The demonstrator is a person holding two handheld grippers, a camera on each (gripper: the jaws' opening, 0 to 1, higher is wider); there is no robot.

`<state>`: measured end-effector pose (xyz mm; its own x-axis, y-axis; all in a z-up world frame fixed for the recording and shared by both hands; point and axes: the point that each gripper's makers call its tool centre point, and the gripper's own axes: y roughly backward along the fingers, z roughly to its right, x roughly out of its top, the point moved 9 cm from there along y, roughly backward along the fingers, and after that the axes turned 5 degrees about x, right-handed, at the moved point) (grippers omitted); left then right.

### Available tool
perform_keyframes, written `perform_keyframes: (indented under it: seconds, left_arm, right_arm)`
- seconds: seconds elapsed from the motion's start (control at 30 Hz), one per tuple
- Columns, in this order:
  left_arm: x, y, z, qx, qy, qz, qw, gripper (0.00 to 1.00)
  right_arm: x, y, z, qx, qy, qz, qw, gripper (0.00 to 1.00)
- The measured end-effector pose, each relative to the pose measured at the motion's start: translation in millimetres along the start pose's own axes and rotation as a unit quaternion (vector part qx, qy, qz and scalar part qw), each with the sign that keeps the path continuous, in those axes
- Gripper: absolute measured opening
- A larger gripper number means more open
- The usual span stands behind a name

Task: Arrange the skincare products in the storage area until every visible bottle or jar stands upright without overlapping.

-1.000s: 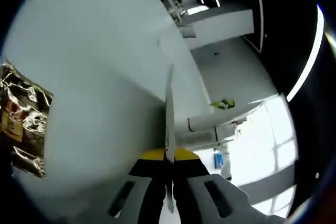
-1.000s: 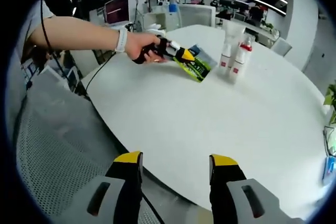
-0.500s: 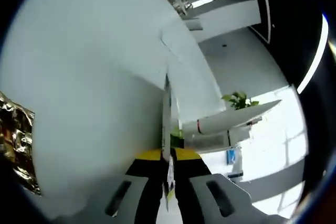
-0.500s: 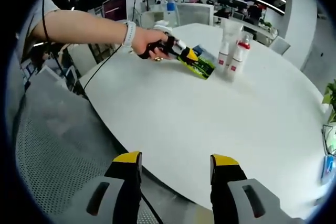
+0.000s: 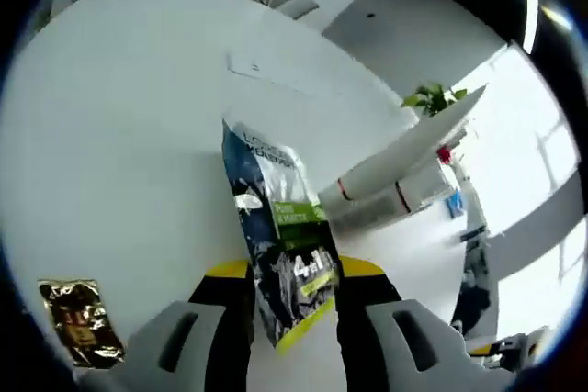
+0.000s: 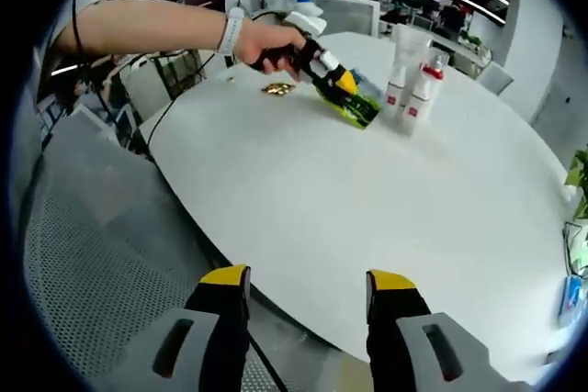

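— What have you got in the left claw (image 5: 292, 296)?

— A flat sachet (image 5: 276, 236), pinched by its lower end between my jaws. Dark blue and silver print, green band, yellow-green bottom edge. In the right gripper view I see it held over the table's (image 6: 367, 190) far side, just beside the two bottles (image 6: 411, 89).

— And the right claw (image 6: 308, 296)?

— Jaws well apart, nothing in them, hanging off the near edge of the table.

— How will the sachet handle?

— Light and soft, I judge; thin foil that bends and flops. It won't stand unless leaned on something, and a glossy skin may slip. Best taken by the sealed end, as I have it.

— The bottles?

— White, with red bands, upright and close together near the far edge; whether they touch I cannot tell. Probably light and easy to tip, so take them round the body, low.

— Anything else?

— A small gold packet (image 5: 81, 320) lying flat toward the far left edge.
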<state>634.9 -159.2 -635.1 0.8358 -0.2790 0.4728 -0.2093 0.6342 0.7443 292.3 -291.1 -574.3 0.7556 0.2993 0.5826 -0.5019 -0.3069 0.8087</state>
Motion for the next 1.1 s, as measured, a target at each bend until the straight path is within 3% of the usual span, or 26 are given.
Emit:
perform_keyframes:
  seconds: [0.2,0.33,0.4,0.5,0.57,0.63,0.7,0.73,0.83,0.97,1.03,1.1]
  left_arm:
    - [-6.2,5.9,-9.7,0.009,-0.025,-0.006,0.9996,0.33]
    - [-2.9,25.8,-19.8,0.012,-0.037,0.024,0.9990,0.34]
    - [2.8,40.0,-25.5,0.023,-0.059,0.060,0.9962,0.29]
    - [9.1,56.9,-51.9,0.095,-0.109,0.099,0.9845,0.21]
    - [5.7,65.9,-62.5,0.118,-0.106,0.111,0.9812,0.27]
    - [0.1,76.5,-74.8,0.133,-0.078,0.137,0.9786,0.40]
    - [-5.5,85.8,-84.9,0.159,-0.080,0.164,0.9704,0.53]
    - [-14.8,94.8,-95.0,0.188,-0.085,0.175,0.9627,0.54]
    - [-33.2,102.0,-107.3,0.202,-0.028,0.162,0.9655,0.49]
    - [-51.1,99.7,-113.8,0.234,-0.063,0.152,0.9583,0.52]
    - [-53.4,99.7,-115.2,0.235,-0.052,0.156,0.9579,0.53]
    - [-53.5,98.9,-114.7,0.234,-0.015,0.181,0.9552,0.55]
  right_arm:
    - [-1.4,0.3,1.1,-0.004,-0.001,-0.004,1.0000,0.45]
    - [-0.5,0.8,1.0,-0.003,0.000,0.001,1.0000,0.45]
    - [-0.5,0.7,0.7,-0.002,-0.001,0.001,1.0000,0.45]
    - [-0.3,0.6,0.3,-0.001,-0.002,0.003,1.0000,0.45]
    - [-0.4,0.3,-0.3,0.001,0.000,0.002,1.0000,0.45]
    - [-0.5,0.3,-0.4,0.001,0.003,0.002,1.0000,0.45]
    - [-0.8,0.4,-0.1,-0.001,0.004,0.000,1.0000,0.45]
    - [-1.2,0.7,0.3,-0.002,0.004,-0.001,1.0000,0.45]
    - [-1.2,1.1,0.5,-0.003,0.004,0.000,1.0000,0.45]
    - [-2.0,0.3,0.1,-0.003,0.011,-0.005,0.9999,0.46]
    - [-2.1,-0.1,-0.6,0.000,0.013,-0.008,0.9999,0.46]
    - [-2.7,-0.1,-0.1,-0.001,0.017,-0.010,0.9998,0.46]
